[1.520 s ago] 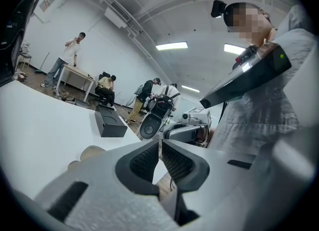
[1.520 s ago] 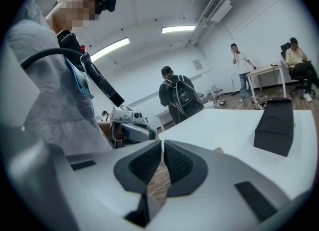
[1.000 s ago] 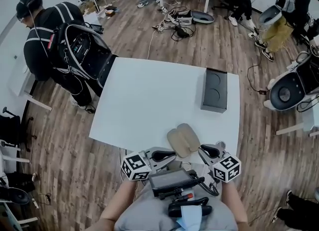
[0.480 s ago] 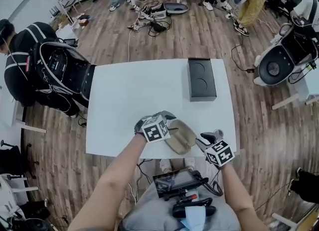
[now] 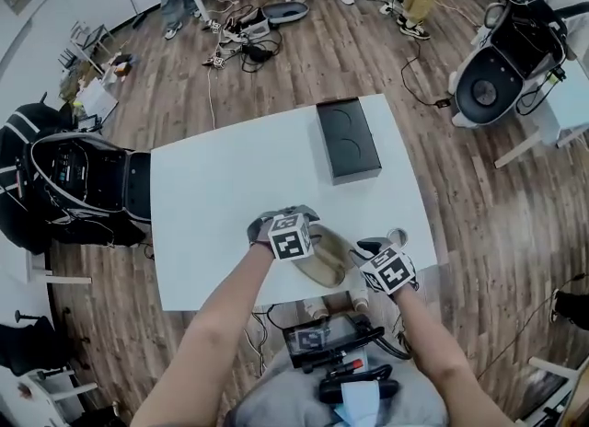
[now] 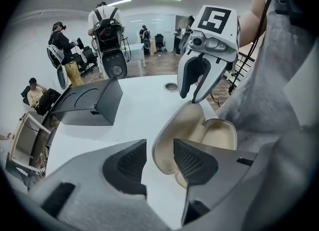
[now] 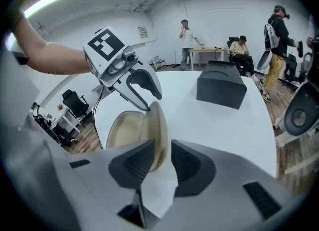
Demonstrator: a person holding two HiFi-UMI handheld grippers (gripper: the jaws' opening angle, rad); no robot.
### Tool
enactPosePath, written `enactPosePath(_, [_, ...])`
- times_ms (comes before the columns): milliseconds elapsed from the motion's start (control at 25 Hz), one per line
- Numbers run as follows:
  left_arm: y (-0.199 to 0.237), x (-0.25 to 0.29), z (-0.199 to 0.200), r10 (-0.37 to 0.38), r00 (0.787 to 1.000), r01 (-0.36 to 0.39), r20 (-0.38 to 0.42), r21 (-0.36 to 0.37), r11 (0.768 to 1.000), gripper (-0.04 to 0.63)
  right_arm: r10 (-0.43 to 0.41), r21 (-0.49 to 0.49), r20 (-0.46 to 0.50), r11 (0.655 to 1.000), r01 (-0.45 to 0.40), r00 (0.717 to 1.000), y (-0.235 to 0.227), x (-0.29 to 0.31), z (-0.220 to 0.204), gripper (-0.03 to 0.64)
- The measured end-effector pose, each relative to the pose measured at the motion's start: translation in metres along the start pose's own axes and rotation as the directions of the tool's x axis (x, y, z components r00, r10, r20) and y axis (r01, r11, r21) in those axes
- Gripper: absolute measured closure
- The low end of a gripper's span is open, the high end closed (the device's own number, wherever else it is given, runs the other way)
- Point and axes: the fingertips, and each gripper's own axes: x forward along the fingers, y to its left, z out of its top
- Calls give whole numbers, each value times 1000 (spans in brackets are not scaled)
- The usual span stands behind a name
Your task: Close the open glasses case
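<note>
The beige glasses case lies open near the front edge of the white table. In the left gripper view its lid and tray both show their pale lining. My left gripper hangs over the case's left end, jaws open, with the lid's rim just beyond them and table showing in the gap. My right gripper is at the case's right end. Its jaws stand either side of the raised lid and do not visibly press on it.
A black box with two round recesses lies at the table's far right. A person with a backpack stands off the left edge. Cables and machines are on the wooden floor beyond. A screen device sits in my lap.
My left gripper has come out from in front of my body, down onto the case's left end. The right gripper has sunk to the case's right end. The head view has shifted.
</note>
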Motion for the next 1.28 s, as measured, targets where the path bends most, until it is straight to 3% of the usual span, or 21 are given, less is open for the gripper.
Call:
enactPosePath(320, [6, 10, -9, -3, 999, 4, -37, 27, 1000, 516, 0, -5, -46, 1000, 0, 999, -1, 8, -4, 529])
enactPosePath(520, [5, 11, -11, 5, 999, -4, -38, 32, 999, 528, -21, -62, -47, 998, 19, 999, -1, 6, -1, 565])
enactPosePath(640, [10, 9, -12, 24, 999, -22, -40, 31, 999, 542, -44, -156, -42, 987, 37, 998, -2, 4, 14, 569])
enactPosePath(880, [7, 7, -15, 62, 998, -62, -30, -2, 998, 555, -96, -386, -45, 920, 72, 994, -11, 6, 31, 575])
enactPosePath(1080, [1, -4, -18, 92, 996, -92, -2, -33, 995, 555, 14, -391, -72, 920, -41, 997, 11, 3, 36, 572])
enactPosePath(1280, [0, -4, -18, 89, 996, -88, 3, -40, 995, 555, -69, -407, -140, 913, 6, 988, 3, 9, 14, 571])
